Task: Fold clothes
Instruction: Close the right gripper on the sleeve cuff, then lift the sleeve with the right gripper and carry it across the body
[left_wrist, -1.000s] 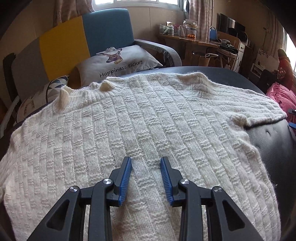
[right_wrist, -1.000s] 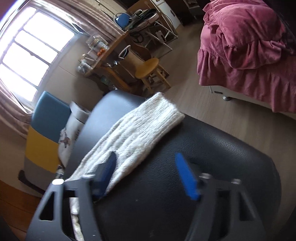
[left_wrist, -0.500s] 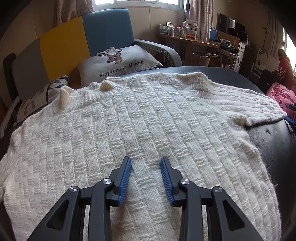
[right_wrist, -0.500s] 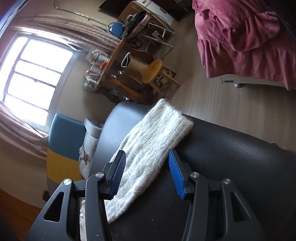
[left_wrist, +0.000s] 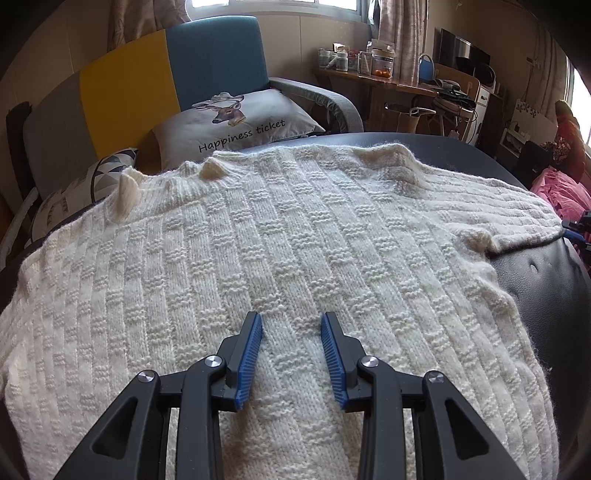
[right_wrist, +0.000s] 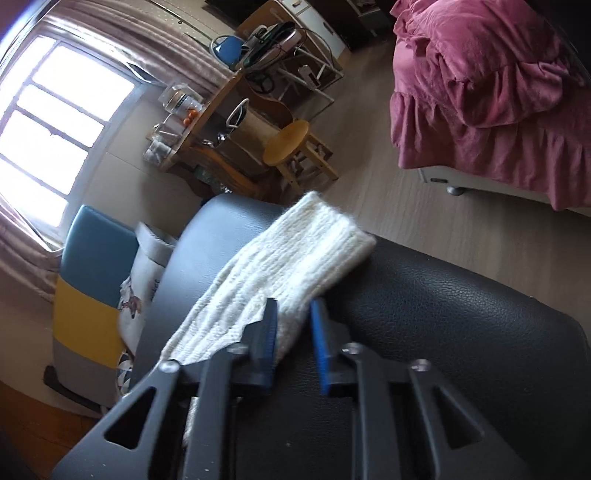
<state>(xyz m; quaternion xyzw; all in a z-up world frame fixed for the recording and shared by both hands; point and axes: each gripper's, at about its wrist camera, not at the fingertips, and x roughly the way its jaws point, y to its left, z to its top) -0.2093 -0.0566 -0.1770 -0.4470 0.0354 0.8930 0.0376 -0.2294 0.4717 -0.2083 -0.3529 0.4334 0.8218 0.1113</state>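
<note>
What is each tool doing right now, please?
Left tool: open over the sweater.
Right tool: closing on the sweater's sleeve.

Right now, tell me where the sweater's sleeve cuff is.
In the right wrist view the sleeve cuff lies on the black padded surface near its far edge, just ahead of the right gripper, whose jaws are closing on the sleeve.
</note>
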